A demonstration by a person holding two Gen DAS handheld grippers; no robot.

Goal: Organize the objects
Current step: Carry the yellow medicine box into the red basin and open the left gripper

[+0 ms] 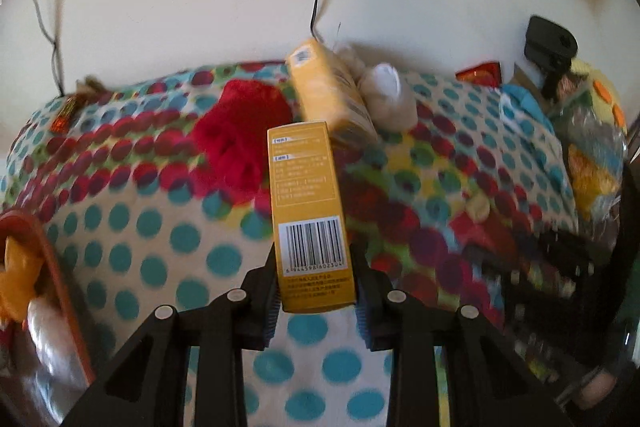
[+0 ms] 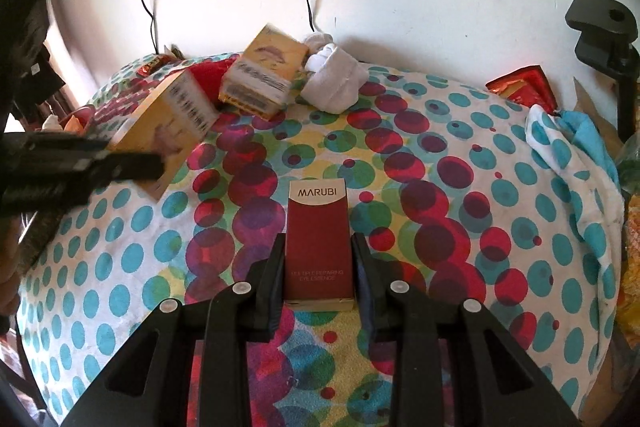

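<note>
Gripping a yellow barcoded box [image 1: 310,215], my left gripper [image 1: 316,291] holds it raised over the polka-dot blanket [image 1: 132,239]; my right gripper [image 2: 318,275] is clamped on a red Marubi carton [image 2: 319,247], another yellow box [image 2: 262,75] lying beyond.

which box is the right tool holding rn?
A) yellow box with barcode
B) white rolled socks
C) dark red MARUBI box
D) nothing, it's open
C: in the right wrist view the right tool has its fingers pressed against both sides of the dark red MARUBI box; the yellow barcode box is in the left tool.
</note>
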